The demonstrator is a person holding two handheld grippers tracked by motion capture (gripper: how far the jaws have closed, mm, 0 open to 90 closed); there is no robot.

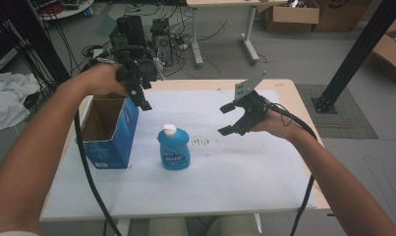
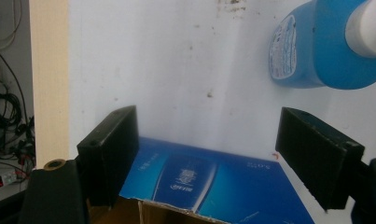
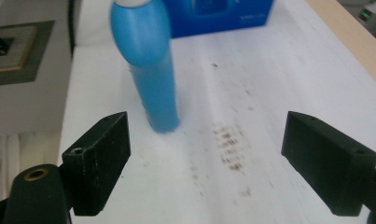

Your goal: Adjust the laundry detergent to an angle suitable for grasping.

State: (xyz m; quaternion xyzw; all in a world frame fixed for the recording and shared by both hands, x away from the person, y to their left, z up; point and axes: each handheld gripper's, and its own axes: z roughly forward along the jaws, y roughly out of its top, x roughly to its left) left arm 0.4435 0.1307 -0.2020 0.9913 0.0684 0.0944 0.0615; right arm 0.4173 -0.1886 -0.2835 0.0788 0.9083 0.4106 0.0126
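A blue bottle point(image 1: 174, 148) with a white cap stands upright near the middle of the white table point(image 1: 264, 182). To its left stands an open blue cardboard box point(image 1: 109, 132). My left gripper point(image 1: 141, 101) hovers open above the box's right wall, nothing between its jaws; in the left gripper view the box point(image 2: 209, 182) lies below the jaws and the bottle point(image 2: 325, 46) is at the upper right. My right gripper point(image 1: 232, 118) is open in the air to the right of the bottle, pointing toward it. In the right gripper view the bottle point(image 3: 150, 70) stands ahead, left of centre.
Dark smudges point(image 1: 201, 142) mark the table beside the bottle. Beyond the far edge are computer towers point(image 1: 161, 34), cables and another desk's legs. A black metal post point(image 1: 355, 54) rises at the right, cardboard boxes point(image 1: 291, 14) sit on the floor behind, white cloth point(image 1: 6, 101) at left.
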